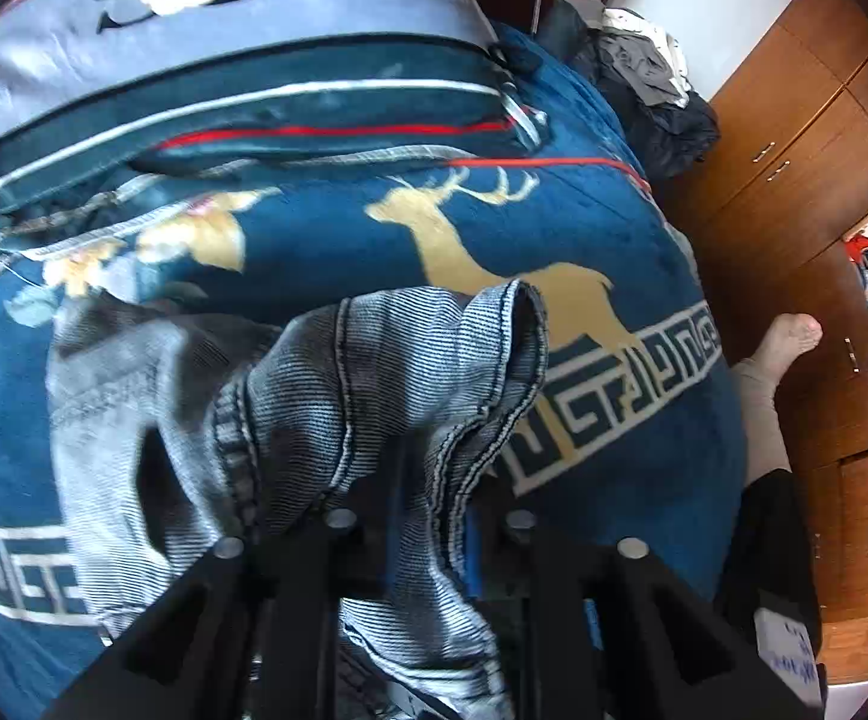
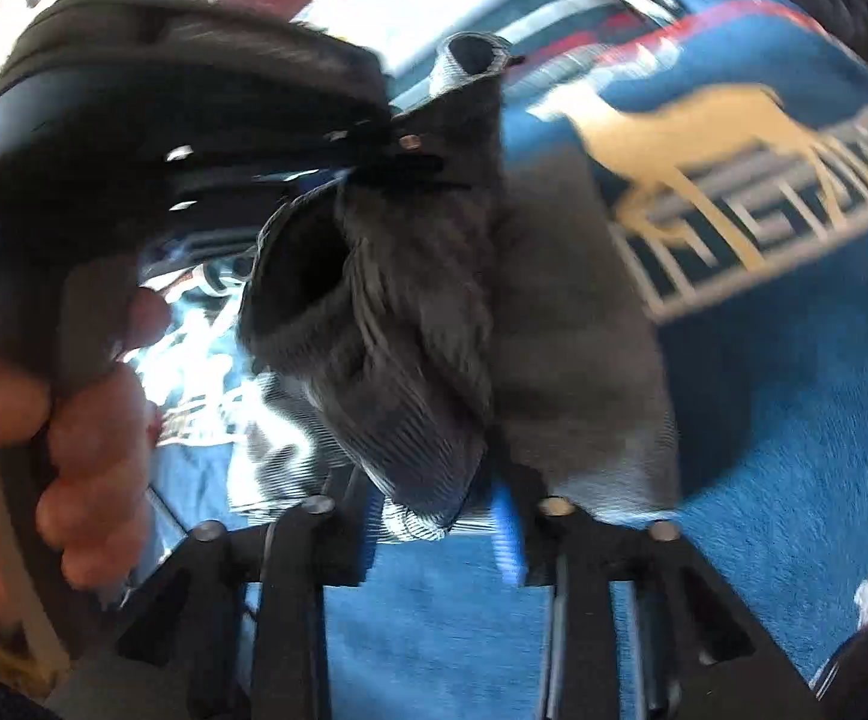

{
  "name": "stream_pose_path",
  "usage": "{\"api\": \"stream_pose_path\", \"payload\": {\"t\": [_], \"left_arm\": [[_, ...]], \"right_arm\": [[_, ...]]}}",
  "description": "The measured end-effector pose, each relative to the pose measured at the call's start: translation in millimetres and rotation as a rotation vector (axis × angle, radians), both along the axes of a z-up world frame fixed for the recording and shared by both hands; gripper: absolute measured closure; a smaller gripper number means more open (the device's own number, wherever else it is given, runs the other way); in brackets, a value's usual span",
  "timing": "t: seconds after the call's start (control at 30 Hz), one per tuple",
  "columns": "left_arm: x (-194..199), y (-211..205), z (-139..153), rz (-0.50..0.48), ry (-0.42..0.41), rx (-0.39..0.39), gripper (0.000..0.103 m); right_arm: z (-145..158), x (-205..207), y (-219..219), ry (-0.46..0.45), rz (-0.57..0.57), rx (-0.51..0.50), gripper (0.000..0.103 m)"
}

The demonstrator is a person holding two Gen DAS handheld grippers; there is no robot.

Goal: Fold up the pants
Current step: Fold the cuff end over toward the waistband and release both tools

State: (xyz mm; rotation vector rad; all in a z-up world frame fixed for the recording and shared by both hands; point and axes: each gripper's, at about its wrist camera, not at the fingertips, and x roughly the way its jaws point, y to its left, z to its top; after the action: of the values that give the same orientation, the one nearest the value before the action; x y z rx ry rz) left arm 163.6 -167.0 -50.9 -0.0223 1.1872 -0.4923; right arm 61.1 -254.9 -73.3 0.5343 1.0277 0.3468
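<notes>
Item: pants [image 1: 338, 396], grey-blue washed denim, being held bunched above a bed covered by a blue deer-print blanket [image 1: 326, 228]. Part of the cloth is lying on the blanket to the left in the left wrist view; the hem ends are lifted.

Left gripper [image 1: 428, 516]: jaws are clenching a stitched hem edge of the pants, cloth passing between them and hanging down over the gripper body. It is also showing in the right wrist view [image 2: 416, 162], with the person's hand [image 2: 74, 420] wrapping its handle.

Right gripper [image 2: 439, 516]: jaws are clenching a rolled, tube-like leg end of the pants [image 2: 410, 312]. The view is motion-blurred, so the seam layout is not readable.

Step in hand, as judged: a leg end is being carried across for a fold.

Handling notes:
- Both grips are sitting near hem edges; keeping them clenched until the cloth is lying flat is advisable, since denim is heavy and likely to slip.
- The grippers are working close together; spreading them apart along the hem should take out the bunching.
- Lowering both ends level onto the blanket should keep the fold square.

Surroundings: wooden wardrobe [image 1: 805, 138] and a clothes pile [image 1: 643, 60] are standing beyond the bed.
</notes>
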Motion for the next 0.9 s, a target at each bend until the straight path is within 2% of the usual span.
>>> {"api": "stream_pose_path", "payload": {"t": [0.07, 0.13, 0.17, 0.2, 0.27, 0.4, 0.47, 0.53, 0.6, 0.7, 0.77, 0.83, 0.9], "left_arm": [[-4.3, 1.7, 9.1, -0.015, -0.017, -0.041, 0.067], [-9.2, 10.1, 21.7, -0.024, -0.038, -0.058, 0.066], [-13.5, 18.5, 29.4, -0.023, -0.059, -0.056, 0.060], [-16.2, 27.4, 34.8, -0.013, -0.086, -0.038, 0.048], [-26.7, 51.5, 42.3, 0.008, -0.143, -0.004, 0.036], [-38.7, 98.8, 30.8, 0.069, -0.115, -0.012, 0.036], [-46.1, 112.5, 18.4, 0.085, -0.094, -0.016, 0.037], [-54.0, 116.7, 5.3, 0.080, -0.074, 0.000, 0.038], [-62.4, 113.1, -6.6, 0.064, -0.081, 0.031, 0.038], [-70.7, 110.9, -30.6, 0.038, -0.061, 0.104, 0.038], [-73.9, 111.0, -47.5, 0.028, -0.047, 0.116, 0.037], [-79.0, 110.0, -52.9, 0.027, -0.078, 0.118, 0.036], [-81.8, 109.4, -50.8, 0.032, -0.093, 0.123, 0.036]], "right_arm": [[-2.6, 2.1, -8.2, 0.017, -0.018, 0.026, 0.060], [2.1, 3.1, -13.2, 0.014, -0.038, 0.022, 0.045], [4.3, 3.0, -14.3, 0.010, -0.041, 0.018, 0.044], [6.8, 3.2, -15.5, 0.009, -0.041, 0.013, 0.044], [12.8, 2.1, -18.6, 0.010, -0.053, -0.012, 0.043], [17.4, 1.5, -30.7, 0.008, -0.069, -0.008, 0.043], [20.4, 5.1, -34.5, -0.004, -0.071, -0.023, 0.051], [24.1, 10.2, -33.2, -0.014, -0.058, -0.041, 0.076], [31.1, 15.0, -27.8, -0.039, -0.037, -0.086, 0.083], [31.7, 15.8, -21.2, -0.059, -0.004, -0.170, 0.086], [9.6, 20.6, -22.1, -0.008, 0.009, -0.242, 0.086], [-15.1, 22.9, -29.7, 0.064, 0.002, -0.219, 0.086], [-15.7, 23.1, -35.5, 0.068, -0.016, -0.184, 0.086]]}}
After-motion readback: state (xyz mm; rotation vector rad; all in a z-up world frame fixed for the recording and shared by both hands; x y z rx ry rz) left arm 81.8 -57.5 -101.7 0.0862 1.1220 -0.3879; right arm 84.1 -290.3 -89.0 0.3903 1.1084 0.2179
